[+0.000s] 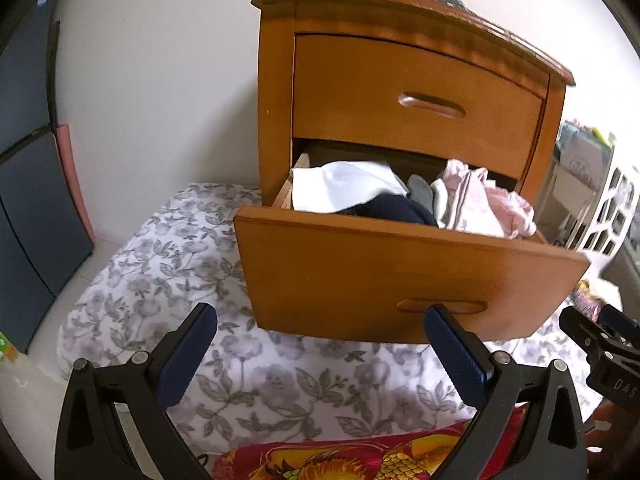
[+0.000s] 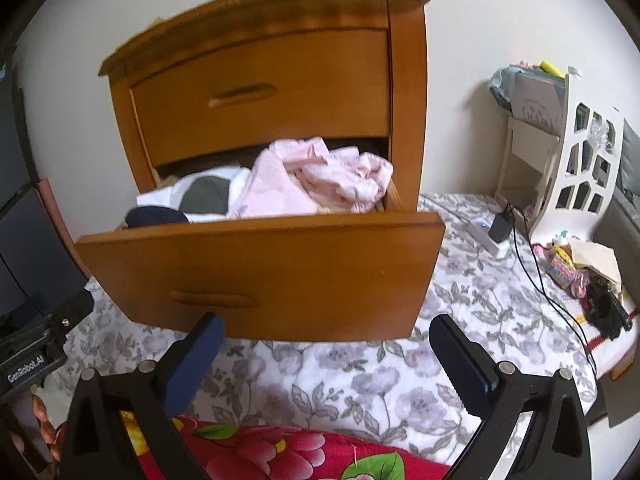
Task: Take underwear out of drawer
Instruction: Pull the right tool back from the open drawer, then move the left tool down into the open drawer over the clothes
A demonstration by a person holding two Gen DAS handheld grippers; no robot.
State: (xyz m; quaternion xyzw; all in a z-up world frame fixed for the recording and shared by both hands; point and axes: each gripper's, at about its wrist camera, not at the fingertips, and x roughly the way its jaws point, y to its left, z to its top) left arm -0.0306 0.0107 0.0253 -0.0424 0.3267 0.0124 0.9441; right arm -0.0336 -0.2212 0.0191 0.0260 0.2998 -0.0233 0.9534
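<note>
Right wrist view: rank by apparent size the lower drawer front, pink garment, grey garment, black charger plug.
Largest to smallest, as seen:
1. lower drawer front, though it is also nearest the camera
2. pink garment
3. grey garment, partly buried, so its true size is unsure
4. black charger plug

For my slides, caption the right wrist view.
Open hand-held gripper before a pulled-out wooden drawer heaped with pink clothes.

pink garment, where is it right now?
In the open lower drawer, at its right end in both views: pink garment heaped beside the grey and white cloth.
</note>
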